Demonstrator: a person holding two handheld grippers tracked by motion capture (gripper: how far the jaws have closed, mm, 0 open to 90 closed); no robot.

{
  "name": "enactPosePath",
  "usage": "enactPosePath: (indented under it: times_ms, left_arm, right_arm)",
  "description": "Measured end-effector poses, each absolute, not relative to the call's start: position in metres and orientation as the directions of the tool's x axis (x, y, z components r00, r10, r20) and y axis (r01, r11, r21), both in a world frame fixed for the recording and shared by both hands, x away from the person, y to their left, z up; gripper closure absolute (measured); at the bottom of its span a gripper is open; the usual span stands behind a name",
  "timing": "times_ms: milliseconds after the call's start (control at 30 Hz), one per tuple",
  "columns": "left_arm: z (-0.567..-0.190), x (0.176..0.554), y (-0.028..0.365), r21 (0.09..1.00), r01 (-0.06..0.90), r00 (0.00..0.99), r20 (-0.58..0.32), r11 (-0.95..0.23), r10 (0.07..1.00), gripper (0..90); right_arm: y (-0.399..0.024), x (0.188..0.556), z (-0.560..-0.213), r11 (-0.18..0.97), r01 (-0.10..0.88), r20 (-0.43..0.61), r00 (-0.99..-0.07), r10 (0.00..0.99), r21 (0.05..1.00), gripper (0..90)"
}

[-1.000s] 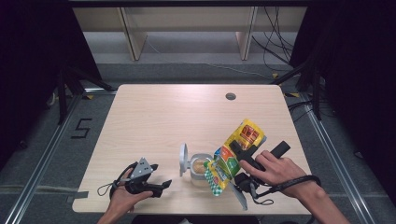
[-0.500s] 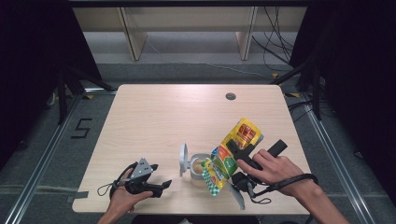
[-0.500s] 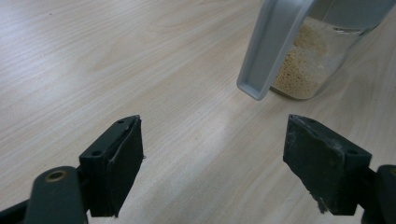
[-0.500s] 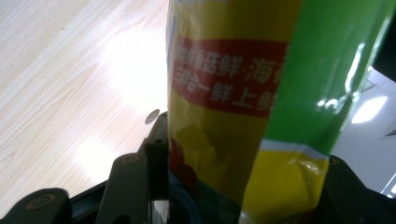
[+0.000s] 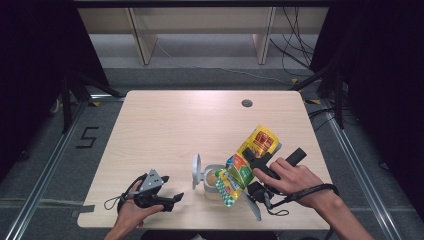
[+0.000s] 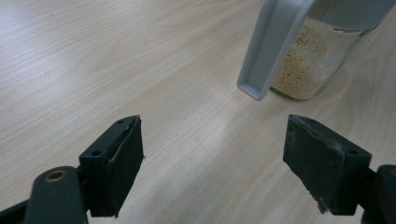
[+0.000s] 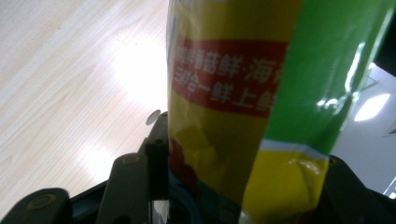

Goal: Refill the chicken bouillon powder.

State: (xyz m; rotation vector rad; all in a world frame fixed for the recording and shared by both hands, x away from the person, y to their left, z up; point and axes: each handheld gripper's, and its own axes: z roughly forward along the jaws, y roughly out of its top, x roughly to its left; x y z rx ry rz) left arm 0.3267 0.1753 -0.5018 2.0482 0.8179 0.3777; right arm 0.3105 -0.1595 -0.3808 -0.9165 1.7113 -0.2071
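A clear jar [image 5: 214,181] with an open grey flip lid [image 5: 195,171] stands near the table's front edge, part filled with pale granules [image 6: 299,70]. A yellow, green and red pouch [image 5: 246,164] is tilted over it, mouth down toward the jar. My right gripper [image 5: 257,165] is shut on the pouch [image 7: 224,93], its black jaws pressing both sides. My left gripper [image 5: 170,200] rests low on the table left of the jar, open, with nothing between its fingers [image 6: 116,163].
The light wooden table [image 5: 165,125] has a round cable hole [image 5: 246,103] at the back right. Wooden shelf legs [image 5: 140,40] and cables stand on the floor beyond the far edge. A floor mark "5" [image 5: 86,137] lies to the left.
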Motion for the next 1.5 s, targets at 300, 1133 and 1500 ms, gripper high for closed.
enactPosePath:
  times_ms: [300, 1133, 1500]
  left_arm:
    - [-0.502, 0.327, 0.175, 0.812, 0.418, 0.742, -0.046, -0.408, 0.669, 19.8]
    - [-0.503, 0.326, 0.174, 0.821, 0.425, 0.727, -0.058, -0.382, 0.685, 19.8]
    - [-0.502, 0.327, 0.177, 0.812, 0.418, 0.733, -0.036, -0.408, 0.680, 19.8]
  right_arm:
    - [-0.168, 0.309, -0.383, 0.683, -0.477, -0.750, -0.071, -0.658, -0.554, 53.6]
    - [-0.209, 0.313, -0.429, 0.896, -0.443, -0.918, -0.338, -0.208, -0.040, 56.5]
    - [-0.227, 0.315, -0.446, 0.891, -0.433, -0.919, -0.391, -0.048, 0.137, 57.5]
